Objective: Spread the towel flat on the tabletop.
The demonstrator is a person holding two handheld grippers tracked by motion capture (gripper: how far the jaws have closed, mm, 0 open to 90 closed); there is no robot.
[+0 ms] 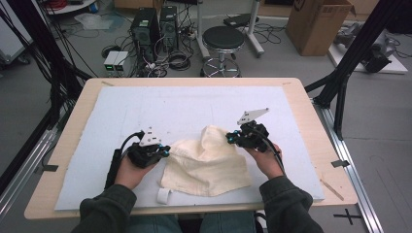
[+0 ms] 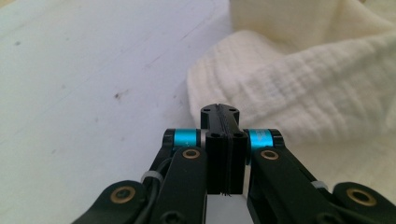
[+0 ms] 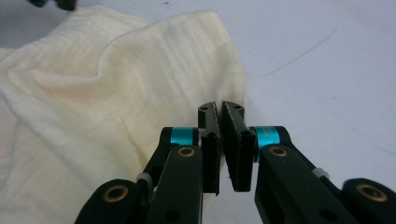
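Two grippers, one in each of my hands, both down at the cream cloth (image 1: 206, 162) that's bunched up on the pale blue mat (image 1: 107, 111) over the wooden table (image 1: 73, 109).

My left gripper (image 1: 164, 151) sits at the cloth's left edge. In the left gripper view its jaws are pressed flat together, tips right up against the rolled hem of the fabric (image 2: 299, 88). I honestly can't tell whether any thread is caught between them; I see no cloth in the seam, just black pad on black pad.

My right gripper (image 1: 229, 138) is at the raised peak on the cloth's right side. In the right gripper view (image 3: 220, 108) the jaws are all but closed, with a thin sliver of gap lower down, and the cloth's edge (image 3: 140, 93) runs down right to the tips. From above, the fabric rises into a little tent there, so it looks pinched at that spot.

The rest of the cloth lies slumped toward me, with a small white tag (image 1: 163, 195) just past its near left corner on the mat.
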